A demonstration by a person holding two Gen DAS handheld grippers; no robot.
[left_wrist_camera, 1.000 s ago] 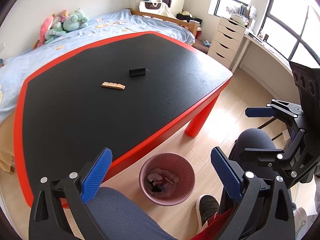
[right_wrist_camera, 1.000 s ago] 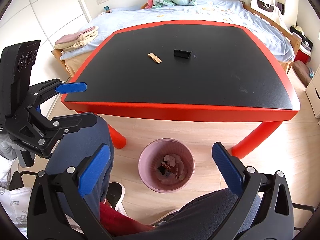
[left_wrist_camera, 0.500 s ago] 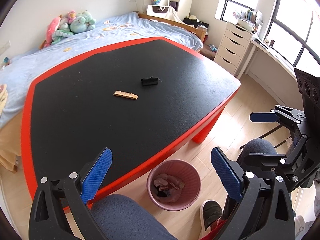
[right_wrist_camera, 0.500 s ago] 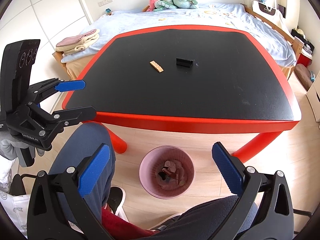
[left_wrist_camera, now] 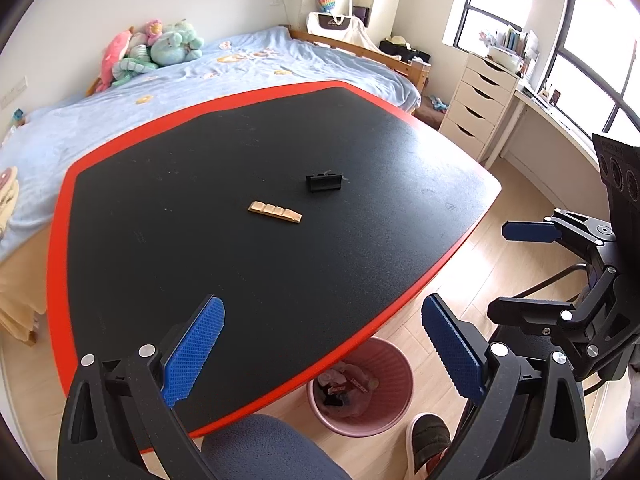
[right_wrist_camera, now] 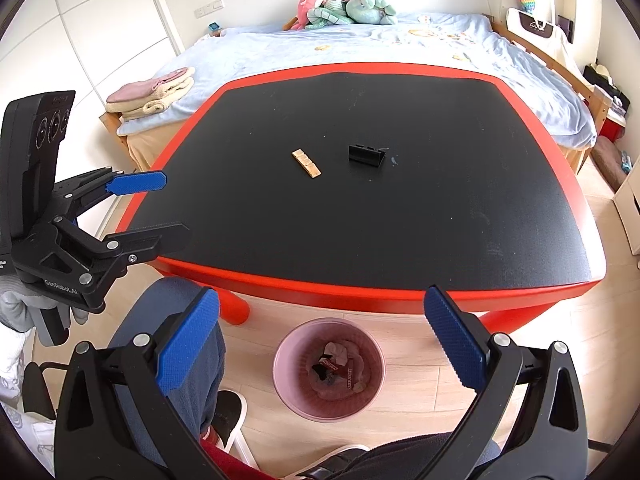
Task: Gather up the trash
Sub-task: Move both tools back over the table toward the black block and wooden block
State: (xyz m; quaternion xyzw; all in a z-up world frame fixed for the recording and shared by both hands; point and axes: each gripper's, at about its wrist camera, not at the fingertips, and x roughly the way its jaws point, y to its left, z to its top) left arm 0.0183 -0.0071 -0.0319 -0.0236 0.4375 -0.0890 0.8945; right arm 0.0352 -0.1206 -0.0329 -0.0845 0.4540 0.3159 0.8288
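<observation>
mostly bare, black red-rimmed table (right_wrist_camera: 400, 216) stands beside blue-sheeted bed (right_wrist_camera: 400, 48).

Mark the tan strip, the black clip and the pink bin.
tan strip (right_wrist_camera: 306, 163), right wrist view, middle of its top face
black clip (right_wrist_camera: 366, 156), right wrist view, its front face
pink bin (right_wrist_camera: 280, 380), right wrist view, left rim
</observation>
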